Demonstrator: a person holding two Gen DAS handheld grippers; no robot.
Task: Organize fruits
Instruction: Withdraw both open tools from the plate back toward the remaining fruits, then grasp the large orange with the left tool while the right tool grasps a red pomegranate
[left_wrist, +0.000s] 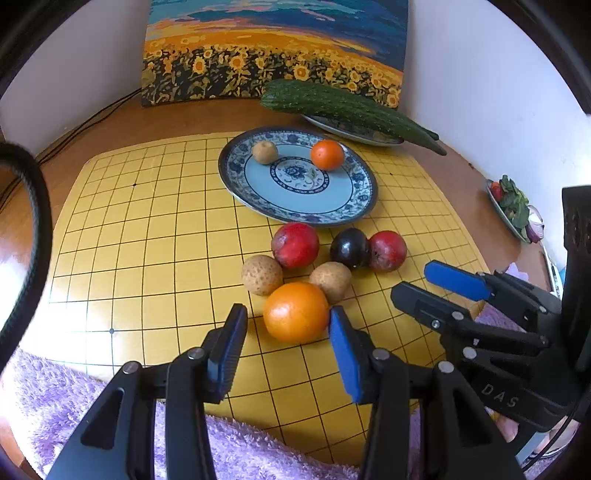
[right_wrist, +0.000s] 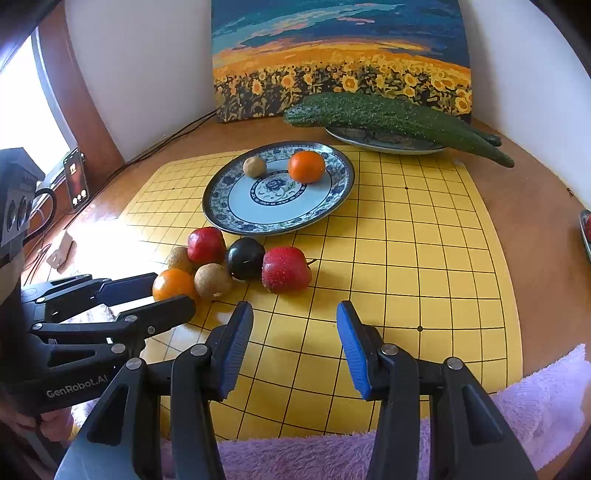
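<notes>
A blue-and-white plate stands on the yellow grid board and holds a small brown fruit and a tangerine. In front of it lie two red fruits, a dark plum, two brown fruits and an orange. My left gripper is open, its tips flanking the near side of the orange without pressing it. My right gripper is open over bare board, near the right red fruit.
Two cucumbers rest on a second plate at the back, before a sunflower painting. A salad dish sits far right, a phone far left. A purple towel covers the near edge.
</notes>
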